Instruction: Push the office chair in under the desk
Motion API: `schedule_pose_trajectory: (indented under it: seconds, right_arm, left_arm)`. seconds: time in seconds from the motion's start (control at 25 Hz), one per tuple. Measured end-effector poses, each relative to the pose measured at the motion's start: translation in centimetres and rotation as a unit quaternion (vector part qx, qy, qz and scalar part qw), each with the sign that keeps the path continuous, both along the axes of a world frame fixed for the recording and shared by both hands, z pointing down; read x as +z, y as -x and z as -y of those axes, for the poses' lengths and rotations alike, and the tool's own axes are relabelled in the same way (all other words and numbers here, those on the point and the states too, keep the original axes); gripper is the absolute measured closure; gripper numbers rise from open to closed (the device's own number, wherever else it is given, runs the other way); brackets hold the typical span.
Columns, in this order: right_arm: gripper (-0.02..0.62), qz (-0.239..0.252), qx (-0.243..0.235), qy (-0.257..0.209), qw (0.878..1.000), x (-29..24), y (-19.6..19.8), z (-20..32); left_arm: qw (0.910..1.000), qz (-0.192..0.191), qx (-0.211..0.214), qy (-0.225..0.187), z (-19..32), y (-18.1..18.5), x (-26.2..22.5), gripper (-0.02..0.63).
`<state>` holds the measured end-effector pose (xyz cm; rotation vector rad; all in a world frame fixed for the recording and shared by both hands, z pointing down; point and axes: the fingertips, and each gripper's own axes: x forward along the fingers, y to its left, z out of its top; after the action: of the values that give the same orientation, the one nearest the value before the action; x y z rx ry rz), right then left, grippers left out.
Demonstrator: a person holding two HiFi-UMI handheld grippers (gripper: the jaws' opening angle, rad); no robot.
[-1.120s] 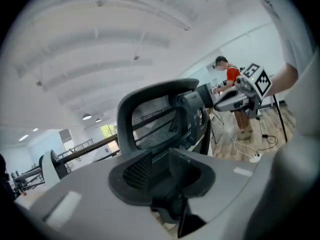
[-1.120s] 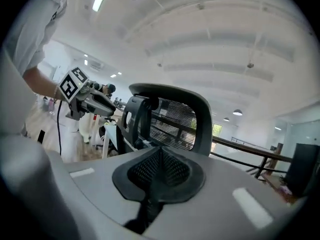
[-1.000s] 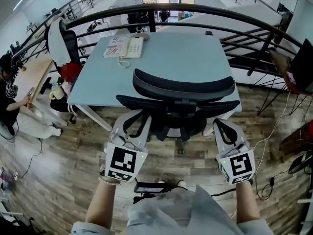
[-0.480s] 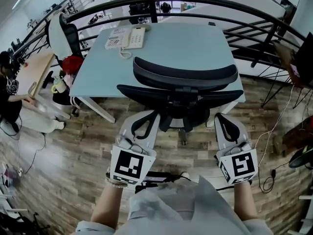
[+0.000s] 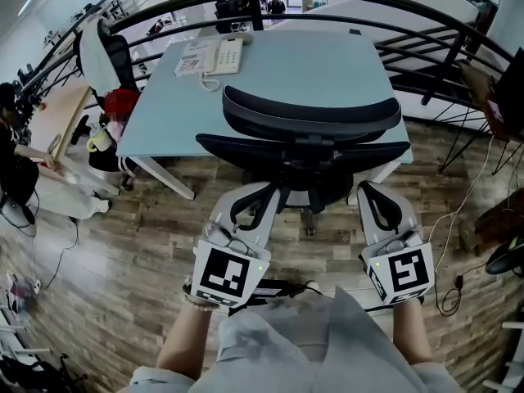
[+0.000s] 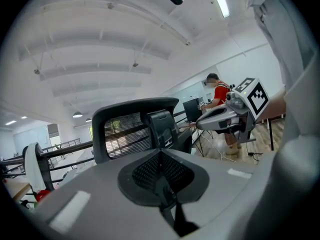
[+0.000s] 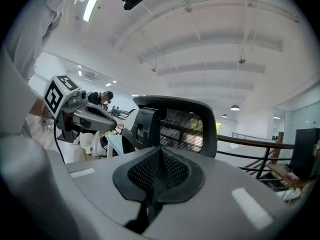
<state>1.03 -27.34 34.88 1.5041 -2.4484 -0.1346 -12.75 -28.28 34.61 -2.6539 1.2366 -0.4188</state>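
A black office chair (image 5: 304,147) with a curved headrest (image 5: 311,111) stands at the near edge of the light blue desk (image 5: 286,64), its back toward me. My left gripper (image 5: 273,189) points at the lower left of the chair's back. Its jaws have just been closing and now meet with nothing between them (image 6: 161,154). My right gripper (image 5: 365,189) sits at the chair's lower right, shut and empty (image 7: 160,151). In both gripper views the mesh back (image 6: 131,130) (image 7: 184,126) rises just beyond the jaws. Whether either gripper touches the chair I cannot tell.
A white phone (image 5: 226,56) and papers (image 5: 194,58) lie at the desk's far left. A black railing (image 5: 344,2) curves behind the desk. At the left are another chair (image 5: 100,62), a red bag (image 5: 121,105) and a seated person (image 5: 15,166). Cables (image 5: 458,248) trail on the wooden floor at the right.
My left gripper has moved right, closer to the chair's back, and its jaws have closed. The right gripper has stayed almost where it was.
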Motion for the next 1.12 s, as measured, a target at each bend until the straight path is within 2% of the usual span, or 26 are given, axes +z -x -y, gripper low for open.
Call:
schedule_pose_trajectory:
  seconds: [0.16, 0.52, 0.76, 1.12]
  right_arm:
    - [0.588, 0.0, 0.0, 0.004, 1.0, -0.1, 0.13, -0.2]
    - [0.588, -0.004, 0.011, 0.005, 1.0, -0.16, -0.39, -0.34]
    - [0.588, -0.01, 0.014, 0.007, 1.0, 0.1, -0.46, -0.34]
    - [0.588, -0.021, 0.013, 0.009, 1.0, 0.37, -0.42, -0.39]
  left_arm:
    - [0.9999, -0.006, 0.0, 0.011, -0.06, -0.3, -0.26, 0.603]
    - [0.9998, -0.019, 0.011, 0.0, 0.09, -0.92, -0.49, 0.603]
    - [0.9996, -0.027, 0.008, 0.01, 0.08, -0.91, -0.28, 0.603]
    - [0.9997, -0.021, 0.008, 0.009, 0.08, -0.88, 0.03, 0.603]
